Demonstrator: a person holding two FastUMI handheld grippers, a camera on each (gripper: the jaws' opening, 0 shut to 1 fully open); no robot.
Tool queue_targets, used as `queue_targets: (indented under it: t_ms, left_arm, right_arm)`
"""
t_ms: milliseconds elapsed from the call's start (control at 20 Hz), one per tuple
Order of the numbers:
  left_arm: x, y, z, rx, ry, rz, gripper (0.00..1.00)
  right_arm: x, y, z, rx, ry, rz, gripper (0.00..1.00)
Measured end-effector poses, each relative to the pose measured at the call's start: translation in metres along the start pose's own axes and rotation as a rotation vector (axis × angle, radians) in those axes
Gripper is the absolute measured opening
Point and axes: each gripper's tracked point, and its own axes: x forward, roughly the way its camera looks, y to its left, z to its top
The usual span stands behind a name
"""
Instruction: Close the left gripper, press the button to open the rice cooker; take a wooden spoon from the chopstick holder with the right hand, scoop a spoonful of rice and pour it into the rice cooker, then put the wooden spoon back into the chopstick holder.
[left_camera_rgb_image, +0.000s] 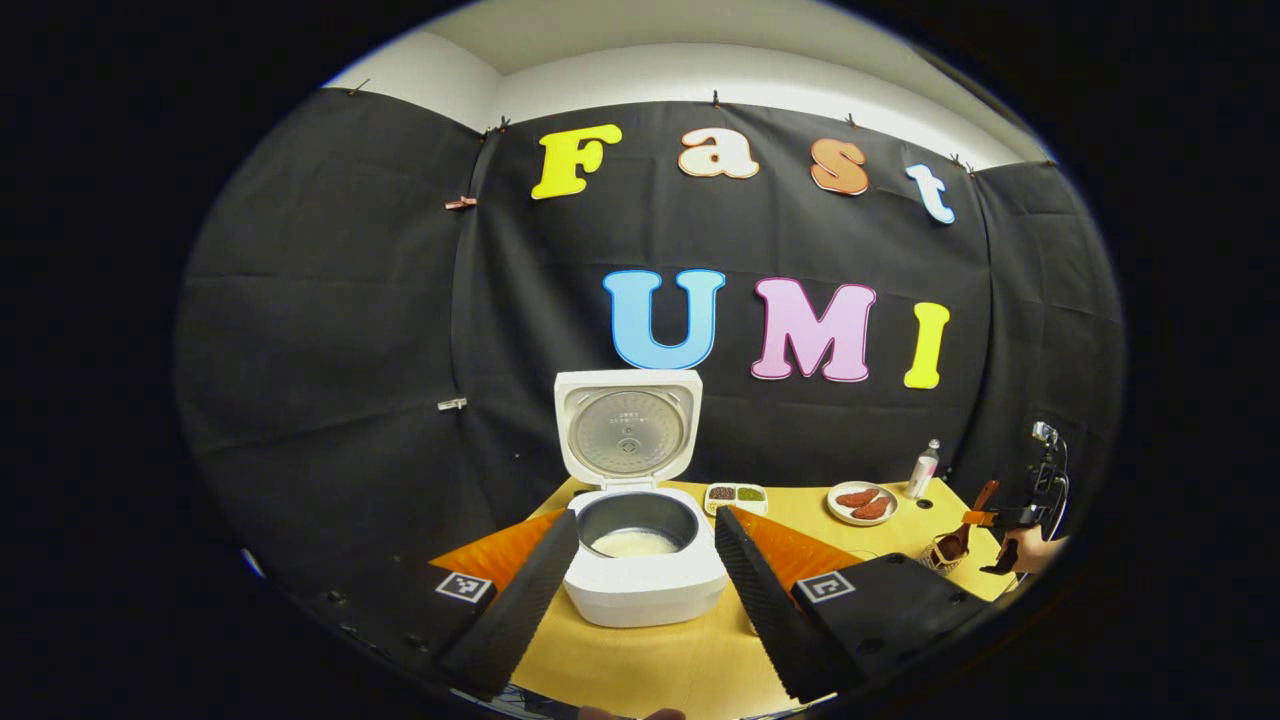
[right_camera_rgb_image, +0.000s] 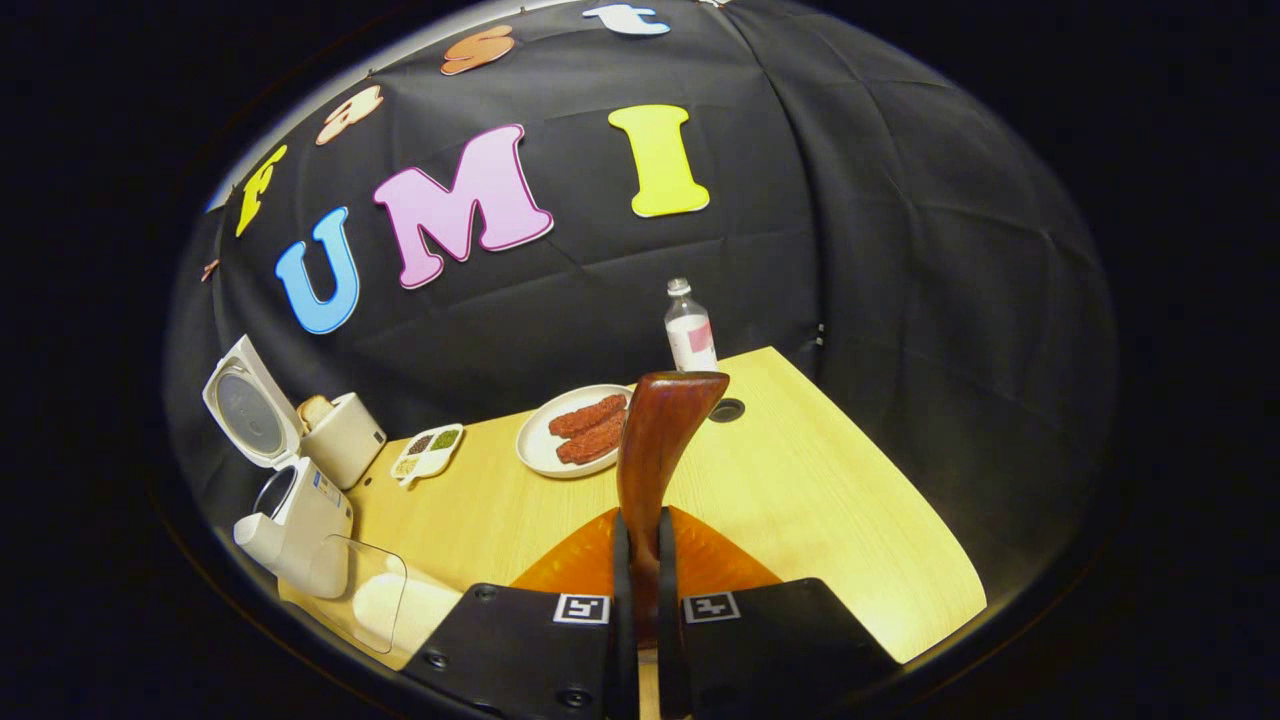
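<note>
The white rice cooker (left_camera_rgb_image: 640, 585) stands open with its lid (left_camera_rgb_image: 627, 428) upright, and white rice lies at the bottom of its pot (left_camera_rgb_image: 636, 543). My left gripper (left_camera_rgb_image: 645, 525) is open, its fingers spread either side of the cooker. My right gripper (right_camera_rgb_image: 645, 530) is shut on the brown wooden spoon (right_camera_rgb_image: 655, 440), whose handle rises between the fingers. At the far right of the left gripper view, the right gripper (left_camera_rgb_image: 1010, 520) holds the spoon (left_camera_rgb_image: 975, 510) with its lower end in the chopstick holder (left_camera_rgb_image: 940, 558). The open cooker (right_camera_rgb_image: 295, 520) sits far to the left of the right gripper.
On the wooden table (right_camera_rgb_image: 820, 500) are a plate of sausages (right_camera_rgb_image: 580, 430), a bottle (right_camera_rgb_image: 690, 335), a small divided tray (right_camera_rgb_image: 425, 450), a toaster with bread (right_camera_rgb_image: 340, 435) and a clear container of rice (right_camera_rgb_image: 385, 600) beside the cooker. A hand (left_camera_rgb_image: 1035, 550) holds the right gripper.
</note>
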Motion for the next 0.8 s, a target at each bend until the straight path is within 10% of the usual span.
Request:
queue_targets:
  t_ms: [250, 400, 450, 550, 800]
  left_arm:
    - [0.003, 0.014, 0.008, -0.005, -0.016, -0.001, 0.95]
    - [0.006, 0.021, 0.013, -0.01, -0.035, -0.02, 0.95]
    - [0.008, 0.023, 0.016, -0.012, -0.044, -0.027, 0.95]
    - [0.013, 0.026, 0.021, -0.016, -0.06, -0.05, 0.95]
    - [0.038, 0.023, 0.044, -0.045, -0.12, -0.122, 0.95]
  right_arm:
    - [-0.004, -0.016, -0.006, 0.038, 0.016, -0.066, 0.1]
    - [-0.02, -0.03, -0.007, 0.053, 0.032, -0.123, 0.35]
    - [-0.028, -0.037, -0.005, 0.051, 0.03, -0.149, 0.65]
    - [-0.049, -0.053, 0.001, 0.04, 0.013, -0.223, 0.83]
    - [-0.121, -0.05, 0.033, 0.065, -0.083, -0.288, 0.94]
